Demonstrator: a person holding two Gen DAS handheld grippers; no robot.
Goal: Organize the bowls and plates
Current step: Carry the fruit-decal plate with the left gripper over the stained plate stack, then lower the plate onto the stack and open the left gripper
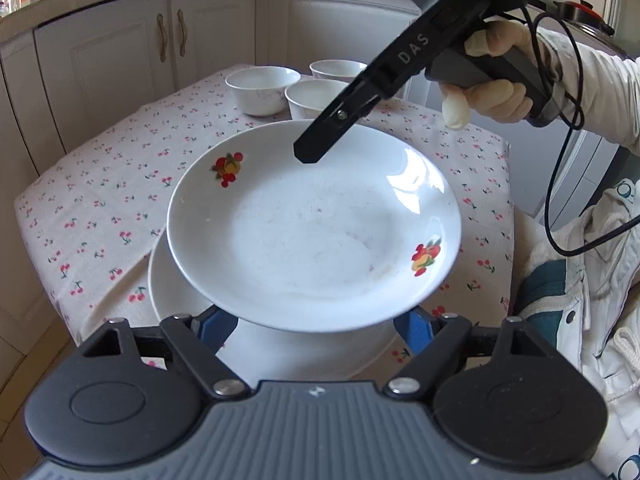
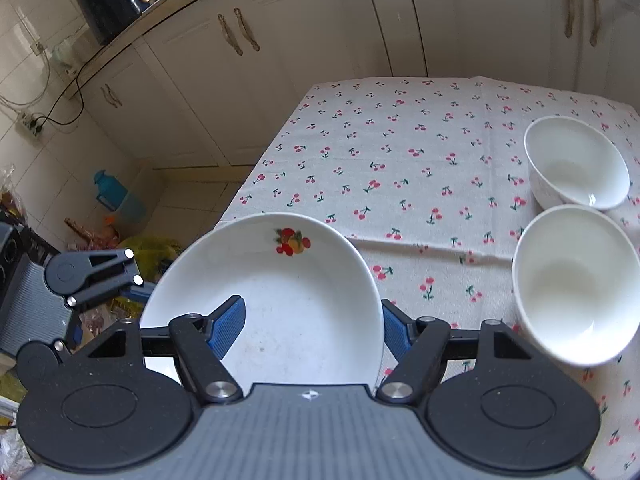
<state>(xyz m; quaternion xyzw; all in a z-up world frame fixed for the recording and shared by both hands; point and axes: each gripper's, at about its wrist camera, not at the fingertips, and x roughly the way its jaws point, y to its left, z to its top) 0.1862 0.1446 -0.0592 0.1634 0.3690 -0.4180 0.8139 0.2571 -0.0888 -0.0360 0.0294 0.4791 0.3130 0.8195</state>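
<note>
A fruit-patterned plate (image 1: 312, 228) is held tilted above a second plate (image 1: 280, 356) on the cherry-print tablecloth (image 1: 100, 208). Left gripper (image 1: 316, 326) — fingers wide, plate rim between them, contact hidden. Right gripper (image 2: 314, 326) — fingers spread across the plate; grip unclear. Three bowls (image 1: 262, 90) stand beyond.

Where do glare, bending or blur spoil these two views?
Left wrist: window glare on the fruit plate's right rim, and the cabinets bow from the fisheye. Right wrist: the near bowl smears soft at its lower rim, light is even, and the tablecloth stays sharp.
</note>
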